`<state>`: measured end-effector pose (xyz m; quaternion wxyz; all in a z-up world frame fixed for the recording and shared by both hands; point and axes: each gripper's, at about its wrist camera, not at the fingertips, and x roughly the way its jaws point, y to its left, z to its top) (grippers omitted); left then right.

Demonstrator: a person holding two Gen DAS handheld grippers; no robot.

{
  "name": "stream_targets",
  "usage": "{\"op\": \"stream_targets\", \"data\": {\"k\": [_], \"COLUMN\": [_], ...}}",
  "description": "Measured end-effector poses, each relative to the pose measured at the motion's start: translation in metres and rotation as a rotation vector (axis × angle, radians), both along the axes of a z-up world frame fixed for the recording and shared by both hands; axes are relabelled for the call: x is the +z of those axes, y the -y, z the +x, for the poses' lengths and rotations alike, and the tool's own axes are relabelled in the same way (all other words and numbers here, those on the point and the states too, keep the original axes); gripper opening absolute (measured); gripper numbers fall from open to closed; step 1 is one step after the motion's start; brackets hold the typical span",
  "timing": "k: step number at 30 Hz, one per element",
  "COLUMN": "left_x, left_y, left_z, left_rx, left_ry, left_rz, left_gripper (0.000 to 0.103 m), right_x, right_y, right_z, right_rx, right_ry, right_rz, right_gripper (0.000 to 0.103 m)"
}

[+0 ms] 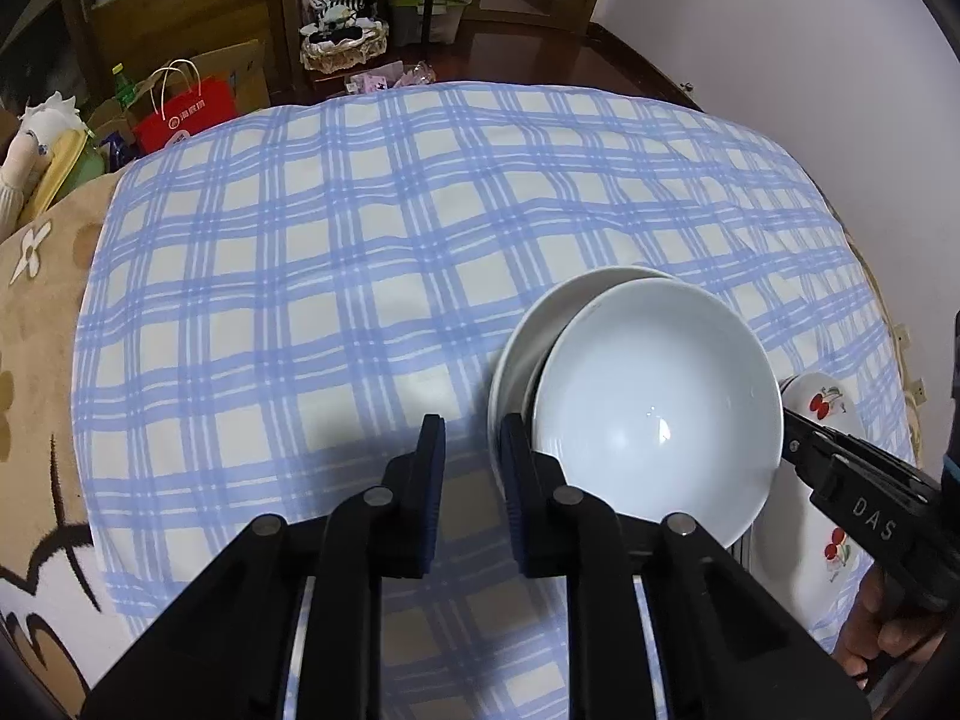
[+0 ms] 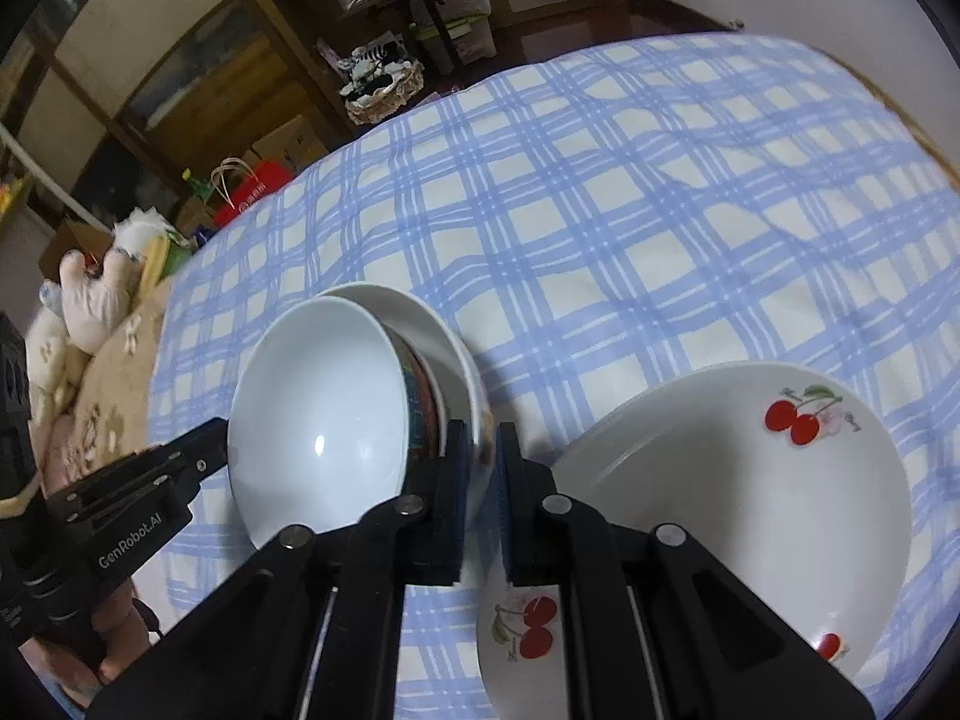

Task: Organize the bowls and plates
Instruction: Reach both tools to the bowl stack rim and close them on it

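Two white bowls sit nested on the blue checked cloth. The inner bowl [image 1: 654, 414] [image 2: 318, 414] tilts inside the outer bowl [image 1: 522, 336] [image 2: 432, 336]. My left gripper [image 1: 471, 426] [image 2: 216, 444] is at the stack's left side. Its jaws stand a narrow gap apart, with cloth showing between them and one finger [image 1: 516, 468] against the rims. My right gripper [image 2: 483, 432] [image 1: 792, 438] is shut on the outer bowl's rim, with one finger between the two bowls. Two cherry-printed plates [image 2: 750, 510] [image 1: 822, 402] lie stacked just right of the bowls.
The checked cloth [image 1: 360, 276] covers a wide surface beyond the dishes. A beige patterned blanket [image 1: 36, 312] lies along its left side. Past the far edge are a plush toy [image 2: 96, 294], a red paper bag [image 1: 186, 111] and wooden shelves [image 1: 342, 30]. A hand [image 1: 870, 630] holds the right gripper.
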<state>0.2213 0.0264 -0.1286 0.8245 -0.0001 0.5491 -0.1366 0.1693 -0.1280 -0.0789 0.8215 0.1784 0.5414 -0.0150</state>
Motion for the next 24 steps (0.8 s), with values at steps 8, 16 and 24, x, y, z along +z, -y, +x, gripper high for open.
{"op": "stream_targets", "data": {"k": [8,16,24], "left_x": [-0.004,-0.004,-0.004], "left_y": [-0.004,-0.002,0.007], "left_z": [0.006,0.007,0.004], "left_rx": [-0.003,-0.023,-0.051], "left_ry": [-0.030,-0.050,-0.026], "left_rz": [-0.038,-0.047,-0.007], "left_gripper": [0.017,0.012,0.003], "right_x": [-0.003,-0.005,-0.006], "right_y": [0.000,0.003,0.003], "right_z": [0.003,0.003,0.003], "right_rx": [0.007,0.004,0.014], "right_ry": [-0.027,-0.036,-0.048], "right_rz": [-0.015,0.007,-0.005], "right_gripper": [0.010,0.010,0.010]}}
